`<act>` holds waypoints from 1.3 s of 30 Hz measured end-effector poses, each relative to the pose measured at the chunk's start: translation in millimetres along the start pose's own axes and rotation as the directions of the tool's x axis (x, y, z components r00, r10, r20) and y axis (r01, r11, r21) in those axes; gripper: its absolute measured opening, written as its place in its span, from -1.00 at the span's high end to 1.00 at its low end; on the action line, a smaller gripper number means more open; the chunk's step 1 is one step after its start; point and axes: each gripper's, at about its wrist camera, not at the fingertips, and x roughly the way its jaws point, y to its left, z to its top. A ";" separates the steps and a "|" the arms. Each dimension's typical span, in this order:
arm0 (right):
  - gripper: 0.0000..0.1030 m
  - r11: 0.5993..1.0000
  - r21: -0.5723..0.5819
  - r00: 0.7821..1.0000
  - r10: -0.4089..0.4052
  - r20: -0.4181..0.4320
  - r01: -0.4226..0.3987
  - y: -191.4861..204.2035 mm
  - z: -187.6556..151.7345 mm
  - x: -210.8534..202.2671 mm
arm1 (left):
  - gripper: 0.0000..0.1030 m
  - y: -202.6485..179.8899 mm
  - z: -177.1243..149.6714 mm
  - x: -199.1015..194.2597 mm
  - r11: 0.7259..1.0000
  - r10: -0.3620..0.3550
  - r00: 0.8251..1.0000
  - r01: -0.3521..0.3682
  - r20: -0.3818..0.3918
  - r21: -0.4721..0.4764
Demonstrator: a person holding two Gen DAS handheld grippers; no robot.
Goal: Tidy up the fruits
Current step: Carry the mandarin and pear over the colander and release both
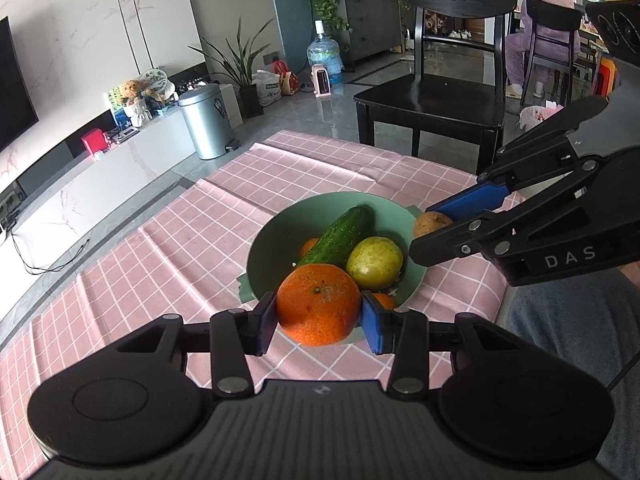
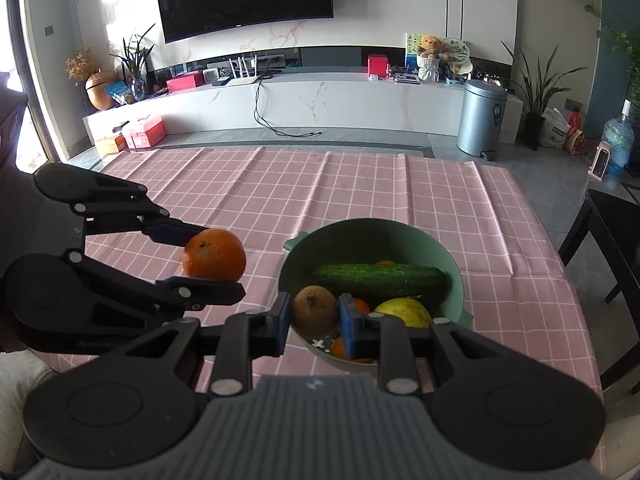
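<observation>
Two fruits are in my grip: my left gripper (image 1: 319,318) pinches an orange (image 1: 319,304) across its middle, just beside the green bowl (image 2: 456,276), and my right gripper (image 2: 313,320) pinches a small brown fruit (image 2: 314,309) over the bowl's near rim. Both look light and firm, I judge, though the orange's waxy, rounded skin could roll out, so pads belong on the widest girth. Left in the bowl, the cucumber (image 2: 380,280) looks stiff and best taken mid-length, the yellow-green fruit (image 2: 404,312) smooth and slippery.
</observation>
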 end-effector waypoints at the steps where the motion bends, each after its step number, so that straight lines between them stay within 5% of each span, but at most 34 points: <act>1: 0.58 1.000 0.004 1.000 -0.002 -0.005 0.002 -3.9 -0.2 3.4 | 0.04 0.5 0.9 5.2 1.000 -0.004 1.000 0.004 -0.006 0.003; 25: 0.58 1.000 0.031 0.997 -0.002 -0.077 0.004 -74.6 43.1 119.5 | 0.04 30.0 44.6 126.8 0.999 -0.044 0.992 0.047 -0.122 0.021; 39: 0.58 0.999 0.037 0.991 0.005 -0.133 0.000 -92.7 54.2 175.5 | 0.04 41.7 50.0 163.7 0.998 -0.063 0.984 0.067 -0.166 0.019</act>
